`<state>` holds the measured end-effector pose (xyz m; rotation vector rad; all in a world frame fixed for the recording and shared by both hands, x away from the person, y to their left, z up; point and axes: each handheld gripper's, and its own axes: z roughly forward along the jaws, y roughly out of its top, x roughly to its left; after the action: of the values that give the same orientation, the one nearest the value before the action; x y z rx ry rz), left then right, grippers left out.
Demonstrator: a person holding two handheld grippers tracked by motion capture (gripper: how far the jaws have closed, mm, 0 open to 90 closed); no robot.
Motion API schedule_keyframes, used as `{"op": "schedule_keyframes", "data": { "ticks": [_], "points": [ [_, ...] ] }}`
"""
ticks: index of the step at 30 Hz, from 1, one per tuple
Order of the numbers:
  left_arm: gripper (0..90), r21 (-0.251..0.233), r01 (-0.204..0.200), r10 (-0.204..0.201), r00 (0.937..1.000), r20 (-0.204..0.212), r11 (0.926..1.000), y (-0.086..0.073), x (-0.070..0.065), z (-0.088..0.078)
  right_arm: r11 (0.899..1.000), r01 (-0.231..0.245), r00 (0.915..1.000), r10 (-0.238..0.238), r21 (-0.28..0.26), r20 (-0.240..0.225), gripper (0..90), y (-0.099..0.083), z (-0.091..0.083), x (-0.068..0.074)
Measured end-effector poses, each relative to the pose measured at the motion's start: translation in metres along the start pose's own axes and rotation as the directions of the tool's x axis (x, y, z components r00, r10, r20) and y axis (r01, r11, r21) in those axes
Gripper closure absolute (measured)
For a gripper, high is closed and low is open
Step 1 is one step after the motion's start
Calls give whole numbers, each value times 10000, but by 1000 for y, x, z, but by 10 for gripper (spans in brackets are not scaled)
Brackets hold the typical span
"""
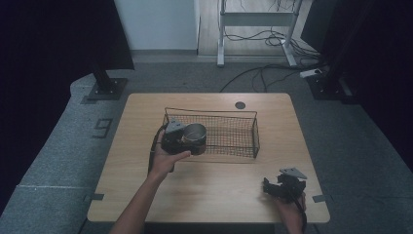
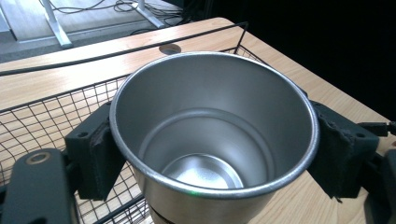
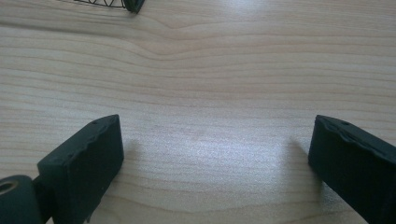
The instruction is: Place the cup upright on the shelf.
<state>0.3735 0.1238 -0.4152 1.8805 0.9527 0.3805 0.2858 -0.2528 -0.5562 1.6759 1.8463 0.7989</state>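
Left gripper is clamped on a steel cup; in the left gripper view both black jaws press against opposite sides of the cup just below its rim. The cup is upright, mouth open, nothing inside. It sits at the left end of the black wire basket, at the near wall (whether the base rests on the mesh or hangs above it cannot be told). The basket stands mid-table on the wooden table.

Right gripper is near the front right corner of the table, well apart from the basket. Its jaws stand wide apart over bare wood, holding nothing
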Motion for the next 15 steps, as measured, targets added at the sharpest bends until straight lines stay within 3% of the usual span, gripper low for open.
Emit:
{"op": "schedule_keyframes", "data": {
  "ticks": [15],
  "points": [
    [162, 48, 81, -81, 10000, -25, 10000, 8, 6, 6, 10000, -15, 10000, 15, -25, 17, 34, 0, 0, 0]
  ]
}}
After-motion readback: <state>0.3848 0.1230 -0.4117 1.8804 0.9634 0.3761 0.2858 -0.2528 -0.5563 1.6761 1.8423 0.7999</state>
